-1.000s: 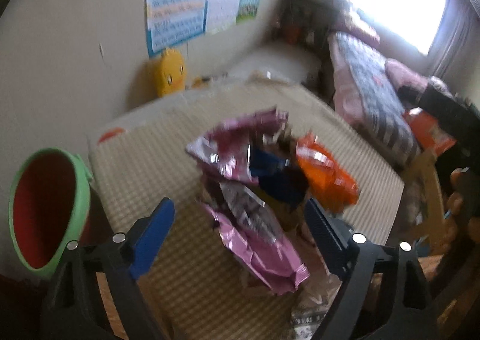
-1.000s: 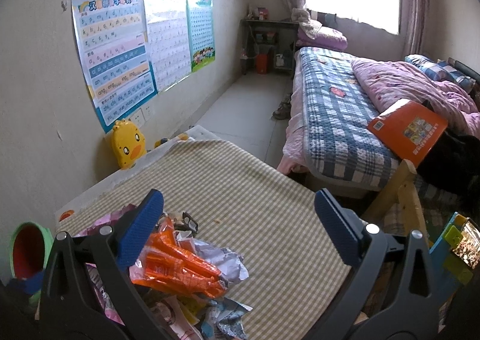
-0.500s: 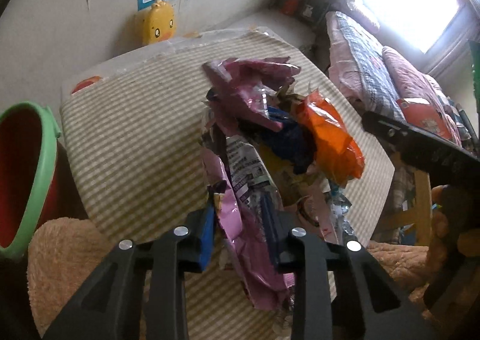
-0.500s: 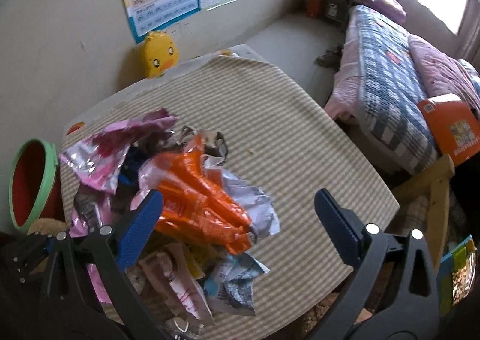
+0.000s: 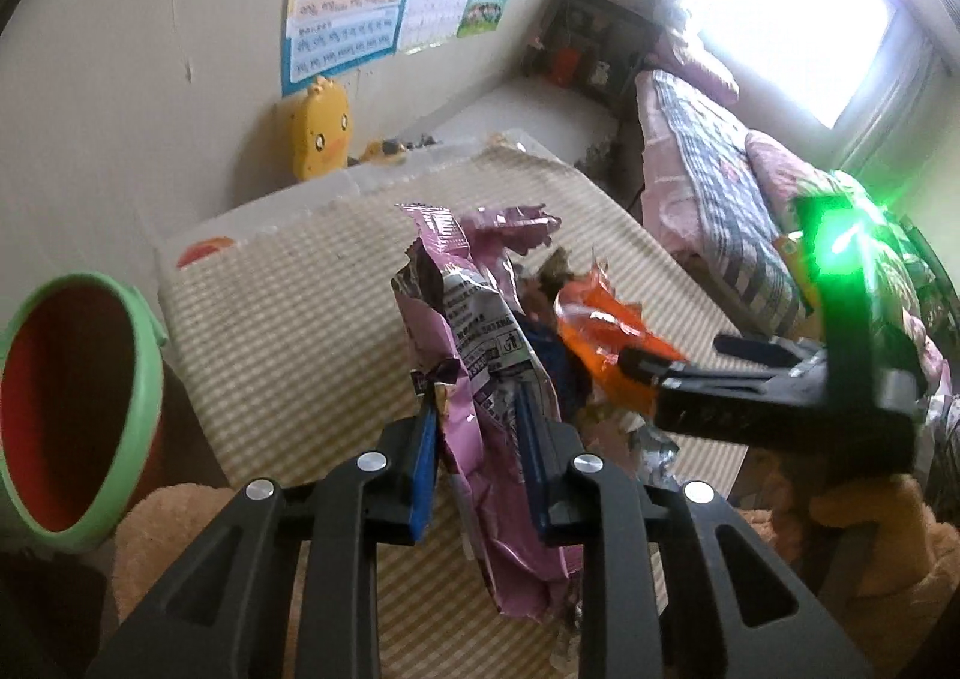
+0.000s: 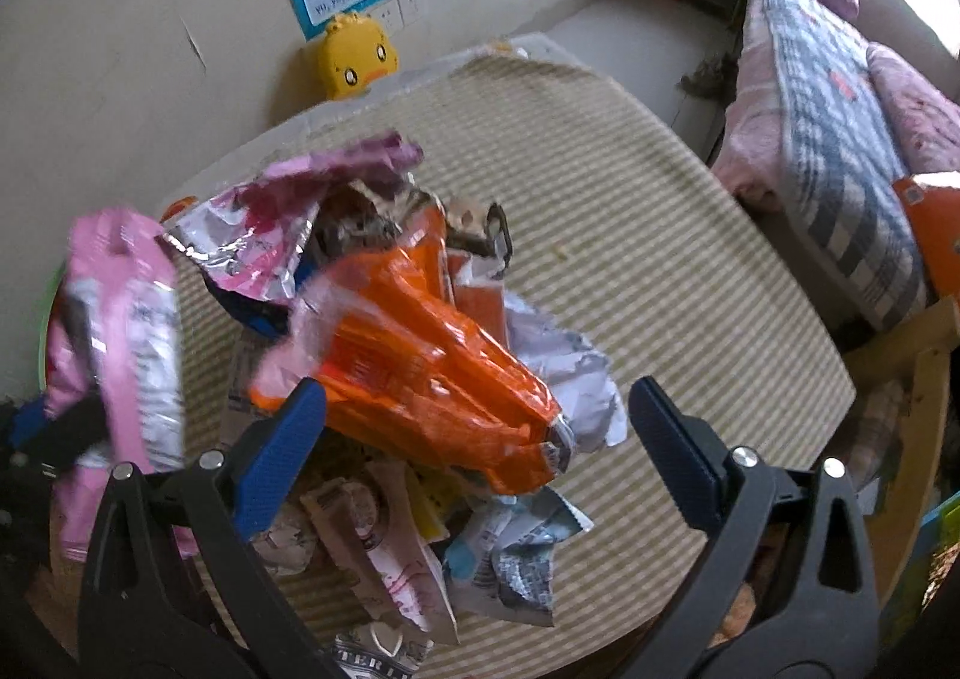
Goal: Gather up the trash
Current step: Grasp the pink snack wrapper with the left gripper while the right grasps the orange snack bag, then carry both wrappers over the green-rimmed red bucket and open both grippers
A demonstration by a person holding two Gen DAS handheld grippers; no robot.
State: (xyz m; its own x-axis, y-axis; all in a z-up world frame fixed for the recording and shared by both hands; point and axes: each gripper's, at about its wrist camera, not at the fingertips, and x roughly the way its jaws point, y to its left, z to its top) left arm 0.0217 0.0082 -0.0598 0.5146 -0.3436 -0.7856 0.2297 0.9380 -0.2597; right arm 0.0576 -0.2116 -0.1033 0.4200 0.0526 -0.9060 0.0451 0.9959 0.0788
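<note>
Now the left gripper (image 5: 477,454), jaws just closed, pinches a crinkled pink snack wrapper (image 5: 480,355) whose long axis runs away along its fingers, while the right gripper (image 6: 474,439) stands wide apart astride an orange wrapper (image 6: 420,355) atop the litter pile on the checked tablecloth (image 6: 660,289), with a green-rimmed bin (image 5: 72,409) at left.

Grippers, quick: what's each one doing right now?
Left gripper: has just closed on the pink wrapper.
Right gripper: open, holding nothing, over the orange wrapper.

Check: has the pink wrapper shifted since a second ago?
Yes. The pink wrapper, now clamped in the left tongs, has lifted off the striped tablecloth, its end dangling.
</note>
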